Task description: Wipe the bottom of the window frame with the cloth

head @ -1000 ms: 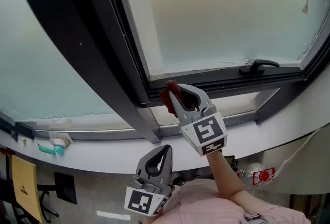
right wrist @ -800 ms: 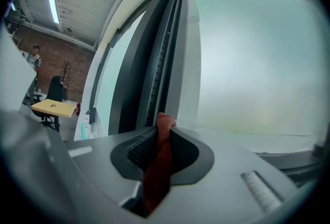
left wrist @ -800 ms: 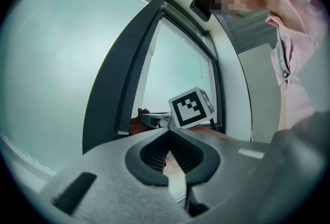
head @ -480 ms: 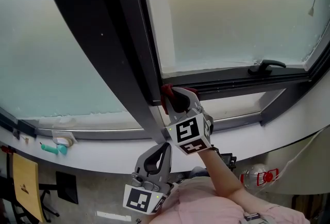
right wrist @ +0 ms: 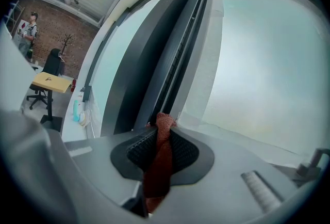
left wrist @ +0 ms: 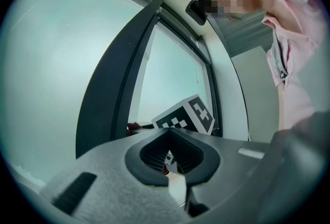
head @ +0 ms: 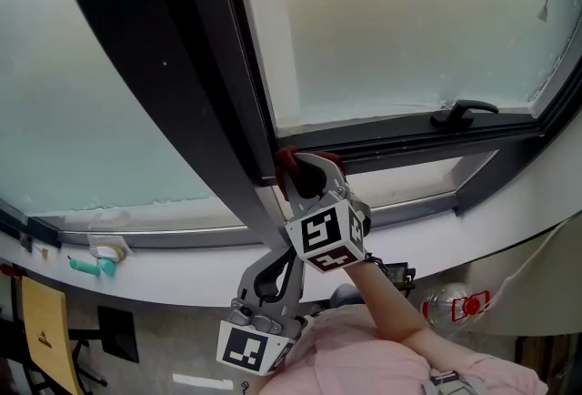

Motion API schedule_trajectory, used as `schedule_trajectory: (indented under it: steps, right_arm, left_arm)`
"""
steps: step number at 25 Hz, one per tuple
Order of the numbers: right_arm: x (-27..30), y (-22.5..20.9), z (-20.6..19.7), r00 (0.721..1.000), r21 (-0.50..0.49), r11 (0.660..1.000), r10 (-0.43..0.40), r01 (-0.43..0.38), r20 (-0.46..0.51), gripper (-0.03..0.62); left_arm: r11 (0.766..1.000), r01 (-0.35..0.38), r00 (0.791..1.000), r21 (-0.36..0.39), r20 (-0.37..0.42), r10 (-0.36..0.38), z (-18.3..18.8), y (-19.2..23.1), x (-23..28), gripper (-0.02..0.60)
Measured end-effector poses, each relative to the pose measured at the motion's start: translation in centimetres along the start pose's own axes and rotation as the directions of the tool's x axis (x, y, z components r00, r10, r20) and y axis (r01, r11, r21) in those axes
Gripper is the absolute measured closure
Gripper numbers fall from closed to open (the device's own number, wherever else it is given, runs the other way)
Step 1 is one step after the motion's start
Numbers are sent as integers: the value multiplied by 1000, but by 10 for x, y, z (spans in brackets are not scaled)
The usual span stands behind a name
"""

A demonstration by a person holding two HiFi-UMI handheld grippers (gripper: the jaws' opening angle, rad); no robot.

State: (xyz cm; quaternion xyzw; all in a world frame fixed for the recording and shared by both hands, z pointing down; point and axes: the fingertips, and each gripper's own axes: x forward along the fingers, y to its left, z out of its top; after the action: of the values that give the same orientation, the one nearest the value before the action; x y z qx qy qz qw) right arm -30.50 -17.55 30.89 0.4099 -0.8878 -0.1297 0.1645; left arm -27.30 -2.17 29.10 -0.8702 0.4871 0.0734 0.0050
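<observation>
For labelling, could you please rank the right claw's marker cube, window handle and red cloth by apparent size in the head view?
Right claw's marker cube, nearest the camera.
Window handle and red cloth: alike, unranked.

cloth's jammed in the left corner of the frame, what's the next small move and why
Probably slide the right gripper to the right along the bottom rail, toward the handle. Its jaws are shut on the red cloth, which sits at the rail's left end by the dark upright post, so nearly the whole run of rail lies to the right of it.
</observation>
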Motion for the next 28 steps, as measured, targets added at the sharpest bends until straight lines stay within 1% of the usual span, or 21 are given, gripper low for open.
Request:
schedule_trajectory:
  steps: [5, 9, 12, 15, 18, 21, 28]
  right_arm:
    - [-1, -2, 0, 999, 40, 999, 28, -29, 20, 530]
    - [-2, -4, -1, 999, 58, 998, 38, -40, 30, 530]
    - [-3, -7, -2, 999, 41, 999, 24, -25, 26, 530]
    - [-5, -9, -5, 1000, 21, 1000, 9, -9, 18, 530]
    - [-6, -12, -6, 1000, 30, 1000, 9, -9, 13, 530]
    - [-7, -15, -8, 1000, 42, 999, 3, -3, 8, 530]
    - [-10, -21, -12, 1000, 56, 998, -11, 11, 1, 530]
  left_arm:
    - [1000, 23, 999, 11, 23, -23, 3, -4, 5, 586]
    - [1000, 28, 999, -7, 18, -28, 2, -8, 9, 586]
    - [999, 32, 999, 1, 10, -32, 1, -8, 10, 584]
    - [1000, 3, 1000, -17, 16, -2, 3, -2, 10, 584]
    - [1000, -5, 1000, 11, 5, 5, 0, 5, 6, 584]
    - [1000, -10, 1000, 3, -4, 10, -3, 7, 6, 584]
    - [1000, 8, 1000, -6, -16, -8, -4, 5, 9, 584]
